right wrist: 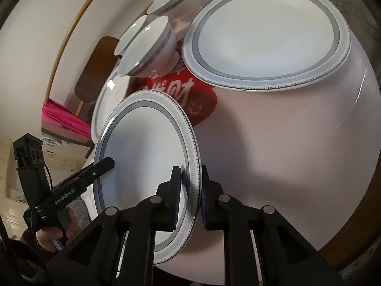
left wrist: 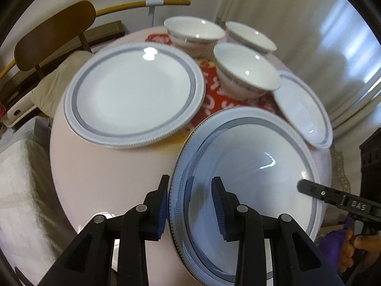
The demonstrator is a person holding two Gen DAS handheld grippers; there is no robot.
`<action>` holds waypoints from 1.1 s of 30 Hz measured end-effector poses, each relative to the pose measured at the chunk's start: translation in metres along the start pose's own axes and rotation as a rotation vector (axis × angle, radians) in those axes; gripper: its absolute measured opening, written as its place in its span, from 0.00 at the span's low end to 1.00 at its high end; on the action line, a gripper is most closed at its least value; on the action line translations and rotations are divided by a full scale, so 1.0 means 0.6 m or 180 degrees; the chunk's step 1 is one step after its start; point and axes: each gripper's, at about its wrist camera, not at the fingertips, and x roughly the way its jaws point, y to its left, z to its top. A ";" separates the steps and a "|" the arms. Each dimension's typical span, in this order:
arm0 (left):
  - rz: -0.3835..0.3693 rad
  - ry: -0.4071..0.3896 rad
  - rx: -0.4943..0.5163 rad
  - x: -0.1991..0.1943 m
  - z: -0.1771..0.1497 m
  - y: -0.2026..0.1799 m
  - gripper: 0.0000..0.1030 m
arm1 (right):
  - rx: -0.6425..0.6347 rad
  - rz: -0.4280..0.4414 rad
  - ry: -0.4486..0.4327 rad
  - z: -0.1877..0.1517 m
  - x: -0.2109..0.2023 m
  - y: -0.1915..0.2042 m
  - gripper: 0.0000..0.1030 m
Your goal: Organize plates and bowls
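Note:
A white plate with a grey-blue patterned rim (left wrist: 257,166) is held tilted above the round table by both grippers. My left gripper (left wrist: 190,207) is shut on its near rim. My right gripper (right wrist: 190,197) is shut on the opposite rim of the same plate (right wrist: 147,152); its finger shows in the left wrist view (left wrist: 309,188). A second plate (left wrist: 133,95) lies flat at the left, and also shows in the right wrist view (right wrist: 266,35). A third plate (left wrist: 304,109) lies at the right. Three white bowls (left wrist: 245,71) stand at the back.
The round pinkish table (left wrist: 107,186) carries a red mat (left wrist: 214,95) with white characters under the bowls. A brown chair back (left wrist: 54,35) stands behind the table at the left. A curtain (left wrist: 321,23) hangs at the right. A dark cabinet (left wrist: 371,157) stands at the far right.

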 end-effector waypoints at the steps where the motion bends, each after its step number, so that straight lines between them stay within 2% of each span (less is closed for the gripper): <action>1: 0.0006 -0.0014 0.0008 -0.008 0.004 0.003 0.29 | 0.0003 0.0016 0.0000 0.000 0.000 0.005 0.14; 6: 0.0057 -0.0133 0.0021 -0.049 0.025 0.039 0.29 | -0.0022 0.0065 0.0001 0.007 0.010 0.048 0.15; 13: 0.0081 -0.0173 0.0027 -0.072 0.052 0.113 0.29 | -0.0045 0.0047 -0.0013 0.021 0.049 0.121 0.15; 18: -0.0001 -0.0126 0.0221 -0.078 0.094 0.169 0.29 | 0.0079 -0.0009 -0.0101 0.023 0.079 0.167 0.15; 24: -0.0136 -0.0033 0.0573 -0.058 0.159 0.223 0.29 | 0.0335 -0.0166 -0.0283 0.037 0.122 0.207 0.16; 33: -0.0273 0.0105 0.0863 -0.012 0.217 0.258 0.29 | 0.0681 -0.0436 -0.0395 0.048 0.163 0.223 0.18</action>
